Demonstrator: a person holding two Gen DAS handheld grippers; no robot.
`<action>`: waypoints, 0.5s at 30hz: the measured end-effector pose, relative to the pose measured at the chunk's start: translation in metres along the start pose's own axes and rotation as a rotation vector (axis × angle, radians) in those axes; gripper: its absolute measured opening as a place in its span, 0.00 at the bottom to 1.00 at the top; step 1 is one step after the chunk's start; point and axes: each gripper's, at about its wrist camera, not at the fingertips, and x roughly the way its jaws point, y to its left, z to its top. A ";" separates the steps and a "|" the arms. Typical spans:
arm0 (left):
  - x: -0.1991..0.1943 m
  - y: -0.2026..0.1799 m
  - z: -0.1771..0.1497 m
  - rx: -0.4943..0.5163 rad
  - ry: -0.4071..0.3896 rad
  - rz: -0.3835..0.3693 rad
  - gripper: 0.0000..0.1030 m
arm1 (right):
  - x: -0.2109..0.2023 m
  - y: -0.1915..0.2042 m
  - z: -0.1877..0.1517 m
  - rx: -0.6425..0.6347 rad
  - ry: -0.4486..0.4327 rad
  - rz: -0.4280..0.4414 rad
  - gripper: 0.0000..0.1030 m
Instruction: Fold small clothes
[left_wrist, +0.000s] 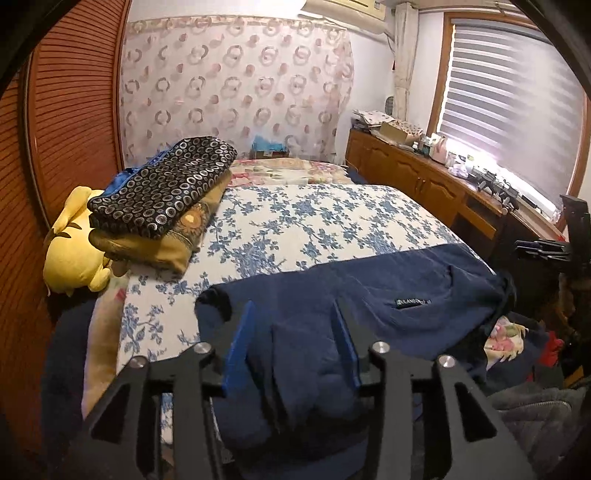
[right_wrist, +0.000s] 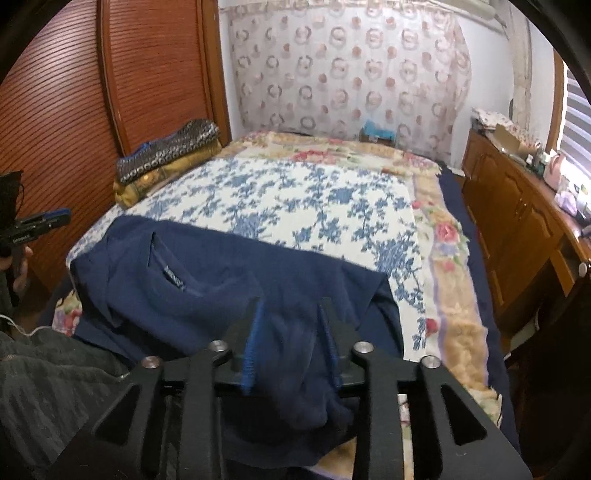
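Note:
A navy blue garment (left_wrist: 369, 291) with a small dark label lies spread across the near end of the bed; it also shows in the right wrist view (right_wrist: 207, 280). My left gripper (left_wrist: 293, 314) stands over its near left part, jaws apart with bunched navy cloth between them. My right gripper (right_wrist: 290, 310) stands over its near right part, jaws apart with a fold of navy cloth between them. The right gripper also shows at the right edge of the left wrist view (left_wrist: 543, 249), and the left gripper at the left edge of the right wrist view (right_wrist: 40, 221).
The bed has a blue-and-white floral cover (left_wrist: 314, 218). Folded clothes (left_wrist: 166, 184) and a yellow plush toy (left_wrist: 74, 243) lie at its far left by slatted wooden doors (right_wrist: 55, 110). A wooden cabinet (right_wrist: 517, 221) with clutter stands right, under a window.

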 end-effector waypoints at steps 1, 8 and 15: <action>0.003 0.002 0.001 0.000 0.000 -0.002 0.57 | 0.000 -0.001 0.000 0.003 -0.006 0.000 0.35; 0.049 0.018 0.005 0.008 0.066 0.027 0.60 | 0.037 -0.017 0.001 0.042 0.013 -0.022 0.43; 0.096 0.041 0.004 -0.007 0.124 0.063 0.60 | 0.080 -0.052 0.007 0.148 -0.007 -0.076 0.43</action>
